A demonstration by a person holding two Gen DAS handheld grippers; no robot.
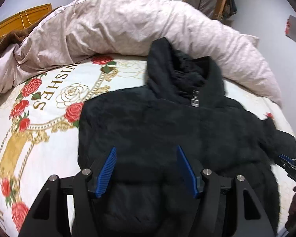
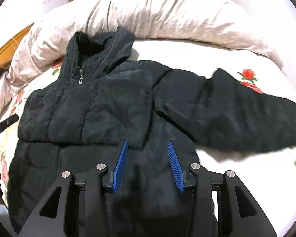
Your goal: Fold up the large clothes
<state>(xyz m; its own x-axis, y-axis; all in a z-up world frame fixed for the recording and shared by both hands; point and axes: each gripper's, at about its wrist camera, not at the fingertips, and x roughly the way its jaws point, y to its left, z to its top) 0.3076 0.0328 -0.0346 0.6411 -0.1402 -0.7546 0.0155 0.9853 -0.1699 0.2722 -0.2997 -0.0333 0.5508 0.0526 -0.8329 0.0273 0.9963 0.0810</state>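
Observation:
A black hooded puffer jacket (image 1: 167, 128) lies front up on the bed, hood toward the duvet, zipped, with a metal zip pull (image 2: 81, 80). In the right wrist view the jacket (image 2: 100, 114) has one sleeve folded across its chest and the other sleeve (image 2: 236, 114) stretched out to the right. My left gripper (image 1: 146, 152) is open and empty above the jacket's lower body. My right gripper (image 2: 148, 146) is open and empty above the jacket's lower right part. The right gripper also shows at the right edge of the left wrist view (image 1: 292, 167).
A crumpled pale pink duvet (image 1: 138, 25) lies along the far side of the bed. The bed sheet (image 1: 39, 108) is white with red roses and gold print. A brown blanket (image 1: 4, 43) and wooden headboard (image 1: 19, 19) are at far left.

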